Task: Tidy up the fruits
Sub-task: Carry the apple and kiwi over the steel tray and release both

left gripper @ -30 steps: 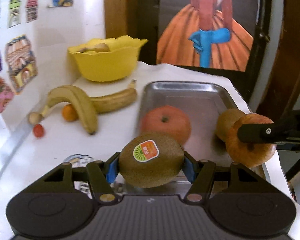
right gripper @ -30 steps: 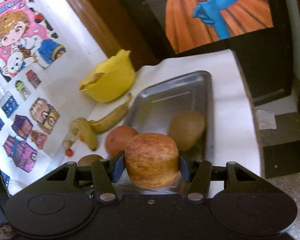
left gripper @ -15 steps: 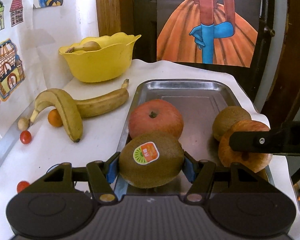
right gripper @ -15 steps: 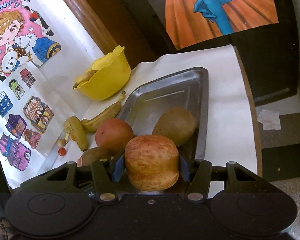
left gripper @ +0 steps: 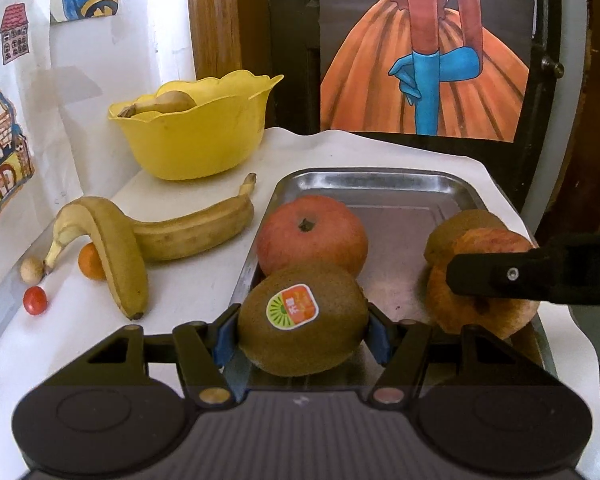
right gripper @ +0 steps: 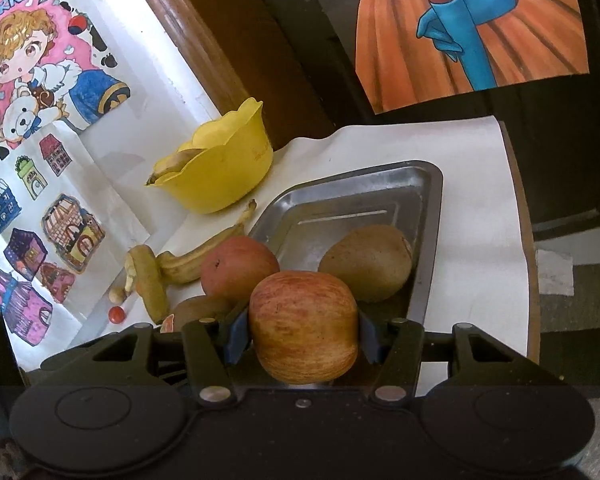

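My left gripper [left gripper: 302, 330] is shut on a brown kiwi with an orange sticker [left gripper: 302, 320], held over the near left corner of the metal tray [left gripper: 380, 182]. My right gripper [right gripper: 303, 340] is shut on a streaked red apple [right gripper: 303, 326] above the tray's near edge [right gripper: 430, 240]; that apple [left gripper: 496, 246] and a black finger [left gripper: 532, 278] show at the right of the left wrist view. A second red apple [left gripper: 312, 234] and a second kiwi [right gripper: 366, 262] lie in the tray.
A yellow bowl [left gripper: 192, 144] with a banana in it stands at the back left. Two bananas [left gripper: 160, 236], a small orange [left gripper: 90, 260], a cherry tomato [left gripper: 35, 300] and a pale nut [left gripper: 31, 270] lie left of the tray. The table's edge [right gripper: 532, 264] drops off at right.
Both grippers have moved forward and slightly down over the tray with their fruit still held; the tray, bowl and bananas appear larger and nearer.
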The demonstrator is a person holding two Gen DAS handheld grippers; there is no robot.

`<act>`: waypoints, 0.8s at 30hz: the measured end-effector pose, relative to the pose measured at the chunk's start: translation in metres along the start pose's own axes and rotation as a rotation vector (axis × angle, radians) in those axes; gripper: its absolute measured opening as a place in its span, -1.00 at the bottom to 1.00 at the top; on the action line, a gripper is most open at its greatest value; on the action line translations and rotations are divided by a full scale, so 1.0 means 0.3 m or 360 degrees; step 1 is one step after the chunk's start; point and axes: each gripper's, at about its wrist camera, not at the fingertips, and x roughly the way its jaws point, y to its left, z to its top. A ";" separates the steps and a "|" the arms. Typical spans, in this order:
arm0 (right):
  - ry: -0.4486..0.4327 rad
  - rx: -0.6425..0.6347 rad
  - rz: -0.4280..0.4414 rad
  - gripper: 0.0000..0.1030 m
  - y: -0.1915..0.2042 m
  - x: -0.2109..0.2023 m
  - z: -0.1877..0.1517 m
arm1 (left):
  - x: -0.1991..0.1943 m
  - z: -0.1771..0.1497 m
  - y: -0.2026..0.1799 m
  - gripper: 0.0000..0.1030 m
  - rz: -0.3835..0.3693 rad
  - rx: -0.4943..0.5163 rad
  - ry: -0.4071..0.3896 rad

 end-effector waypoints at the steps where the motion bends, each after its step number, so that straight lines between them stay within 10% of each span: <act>1: -0.0002 -0.0013 -0.0009 0.10 -0.001 0.002 0.000 | 0.006 0.000 -0.001 0.31 0.0006 0.0002 0.0000; 14: -0.0022 -0.0088 -0.0084 0.13 0.006 -0.002 -0.024 | 0.011 -0.010 -0.018 0.32 -0.0021 0.0017 0.0076; 24: -0.0088 -0.0063 -0.0109 0.53 0.018 -0.059 -0.026 | -0.068 -0.003 0.002 0.58 -0.0042 0.0006 -0.0043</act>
